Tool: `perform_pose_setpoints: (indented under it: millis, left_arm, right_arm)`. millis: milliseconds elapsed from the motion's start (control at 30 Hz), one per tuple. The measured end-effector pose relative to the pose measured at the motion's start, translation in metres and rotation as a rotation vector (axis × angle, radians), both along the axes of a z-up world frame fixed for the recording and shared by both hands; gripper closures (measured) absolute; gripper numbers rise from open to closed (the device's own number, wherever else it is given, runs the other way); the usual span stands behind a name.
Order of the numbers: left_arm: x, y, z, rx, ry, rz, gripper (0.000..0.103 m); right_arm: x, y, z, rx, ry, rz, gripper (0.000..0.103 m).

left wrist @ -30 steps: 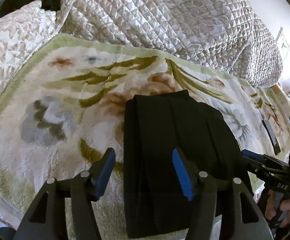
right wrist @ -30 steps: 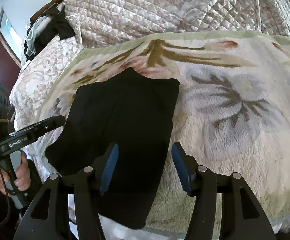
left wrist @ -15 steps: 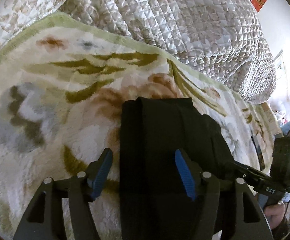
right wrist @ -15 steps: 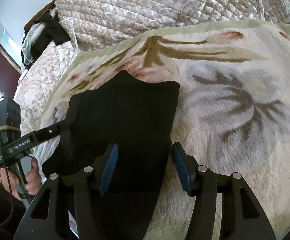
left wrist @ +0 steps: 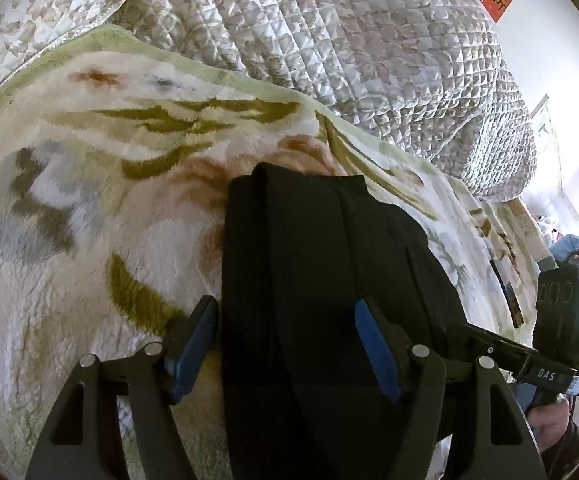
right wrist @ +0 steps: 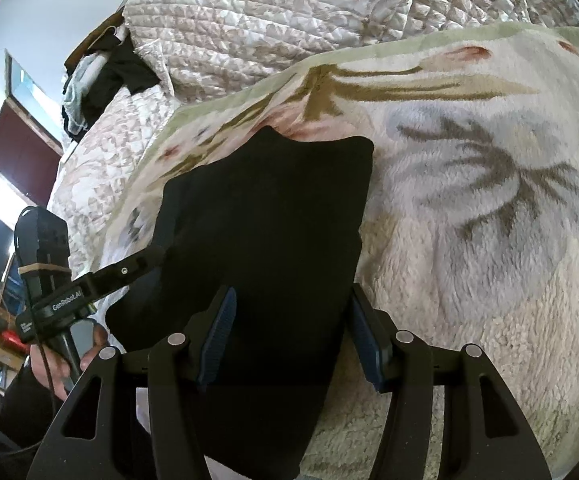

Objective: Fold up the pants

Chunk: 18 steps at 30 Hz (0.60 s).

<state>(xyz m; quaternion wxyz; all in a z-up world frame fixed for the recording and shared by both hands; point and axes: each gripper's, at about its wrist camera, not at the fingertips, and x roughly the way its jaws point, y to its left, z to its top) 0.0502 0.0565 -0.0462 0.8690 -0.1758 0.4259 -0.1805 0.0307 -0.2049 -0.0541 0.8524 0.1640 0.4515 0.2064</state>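
Note:
The black pants (left wrist: 317, 272) lie folded in a long strip on the floral fleece blanket (left wrist: 89, 200), reaching to the bed's near edge. My left gripper (left wrist: 285, 344) is open and straddles the left part of the pants, its left finger at the pants' left edge. My right gripper (right wrist: 293, 336) is open and straddles the right part of the pants (right wrist: 265, 216), its right finger at the right edge. Each gripper shows at the side of the other's view: the right gripper (left wrist: 501, 350), the left gripper (right wrist: 129, 268). Neither grips cloth.
A quilted cream bedspread (left wrist: 349, 48) is heaped behind the blanket. Dark clothes (right wrist: 101, 76) are piled at the far left corner of the bed. A dark flat object (left wrist: 509, 296) lies on the blanket's right side. The bed's edge is just below the grippers.
Both grippers have moved forward and down toward the near end of the pants, and their open jaws now straddle the cloth. The pants have not moved.

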Motion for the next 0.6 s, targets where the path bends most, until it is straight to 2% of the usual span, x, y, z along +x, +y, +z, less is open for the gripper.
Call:
perform_pose_setpoints:
  millis: [167,233,267,300,400,533,600]
  left_arm:
    - [0.014,-0.004,0.0,-0.009,0.007,0.018,0.034]
    - [0.013,-0.006,0.002,-0.003,0.01,0.021,0.048]
    - [0.011,-0.007,0.004,-0.001,0.01,0.023,0.051]
    - [0.011,-0.007,0.004,-0.001,0.008,0.019,0.056]
    - [0.007,-0.009,0.012,0.022,-0.003,0.026,0.066]
    - [0.0,-0.013,0.027,0.044,-0.021,0.024,0.076]
    - [-0.006,-0.015,0.036,0.058,-0.032,0.018,0.078]
  right_arm:
    - [0.017,0.004,-0.003,0.012,0.002,-0.011,0.05]
    - [0.021,0.006,-0.004,0.007,0.0,-0.012,0.054]
    - [0.02,0.006,-0.004,0.003,0.0,-0.015,0.058]
    - [0.02,0.006,-0.003,0.0,0.001,-0.019,0.067]
    - [0.016,0.001,0.0,0.016,0.011,-0.031,0.082]
    - [0.01,0.003,0.012,0.019,-0.006,-0.027,0.087]
    - [0.006,0.006,0.021,0.015,-0.024,-0.02,0.087]
